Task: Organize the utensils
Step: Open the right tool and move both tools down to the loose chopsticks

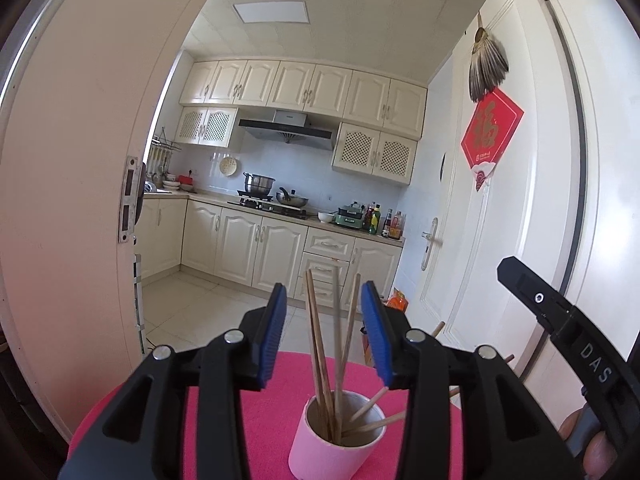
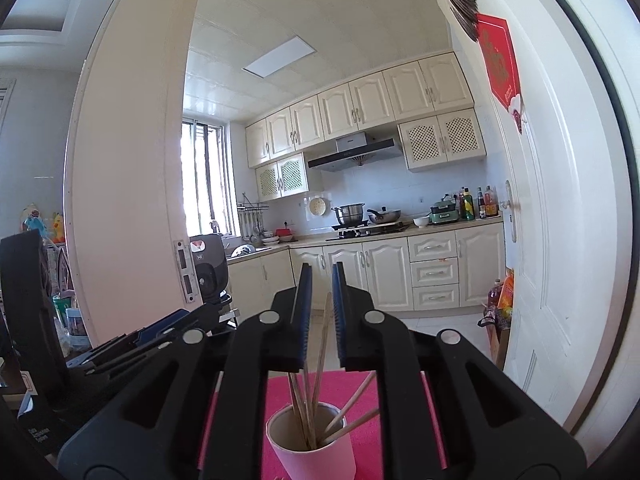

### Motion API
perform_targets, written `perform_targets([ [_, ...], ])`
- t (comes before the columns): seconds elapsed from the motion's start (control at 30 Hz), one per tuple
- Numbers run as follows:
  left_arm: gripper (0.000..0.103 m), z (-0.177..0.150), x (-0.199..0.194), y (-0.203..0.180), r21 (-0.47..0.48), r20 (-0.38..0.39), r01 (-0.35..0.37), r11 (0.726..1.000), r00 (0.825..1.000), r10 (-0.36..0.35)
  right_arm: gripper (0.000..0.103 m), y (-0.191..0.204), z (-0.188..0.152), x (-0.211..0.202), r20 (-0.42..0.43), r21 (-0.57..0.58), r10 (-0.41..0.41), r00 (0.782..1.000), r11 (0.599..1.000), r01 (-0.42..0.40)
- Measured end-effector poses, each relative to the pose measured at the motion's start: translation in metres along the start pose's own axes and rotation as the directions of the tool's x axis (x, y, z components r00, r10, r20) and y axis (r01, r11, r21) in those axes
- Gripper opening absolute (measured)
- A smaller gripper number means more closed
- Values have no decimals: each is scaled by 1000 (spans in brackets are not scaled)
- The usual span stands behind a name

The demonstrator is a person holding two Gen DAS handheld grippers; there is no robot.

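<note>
Chopsticks [image 1: 320,344] stand in pink cup [image 1: 332,440]; left gripper [image 1: 324,332] gapes, right gripper [image 2: 322,312] nearly closed, empty.

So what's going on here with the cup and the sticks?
A person is sorting chopsticks into a pale pink cup on a pink mat, using handheld tongs in each hand. The left tongs stand open above the cup, gripping nothing. The right tongs are nearly shut, a chopstick showing in their narrow gap; whether they grip it is unclear. The chopsticks lean in the cup.

Pale pink cup [image 1: 332,446], tan wooden chopsticks [image 1: 320,344], hot-pink mat [image 1: 276,408], black tongs [image 1: 324,332] with blue pads [image 1: 272,336]
</note>
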State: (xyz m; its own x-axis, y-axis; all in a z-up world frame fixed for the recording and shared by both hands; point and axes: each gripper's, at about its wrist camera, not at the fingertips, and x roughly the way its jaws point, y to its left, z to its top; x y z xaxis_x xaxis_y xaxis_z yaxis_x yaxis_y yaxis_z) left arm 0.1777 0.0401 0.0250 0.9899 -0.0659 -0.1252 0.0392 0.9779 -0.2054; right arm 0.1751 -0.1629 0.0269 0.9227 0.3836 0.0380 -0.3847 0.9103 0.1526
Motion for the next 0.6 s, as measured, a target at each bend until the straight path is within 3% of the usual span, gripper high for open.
perform_targets([
  [0.2, 39, -11, -26, 4, 13, -117, -21, 1000, 993, 23, 11, 0, -9, -28, -62, -7, -25, 998, 1000, 25],
  [0.33, 39, -31, -32, 13, -13, -245, -19, 1000, 969, 15, 11, -2, -25, -42, -142, 9, -33, 989, 999, 35],
  [0.47, 39, -58, -31, 23, -21, -401, -35, 999, 916, 24, 11, -2, -44, -50, -224, 27, -29, 974, 999, 36],
  [0.6, 39, -89, -25, 32, -21, -556, -58, 998, 831, 36, 11, -1, -63, -53, -313, 52, -17, 950, 998, 36],
])
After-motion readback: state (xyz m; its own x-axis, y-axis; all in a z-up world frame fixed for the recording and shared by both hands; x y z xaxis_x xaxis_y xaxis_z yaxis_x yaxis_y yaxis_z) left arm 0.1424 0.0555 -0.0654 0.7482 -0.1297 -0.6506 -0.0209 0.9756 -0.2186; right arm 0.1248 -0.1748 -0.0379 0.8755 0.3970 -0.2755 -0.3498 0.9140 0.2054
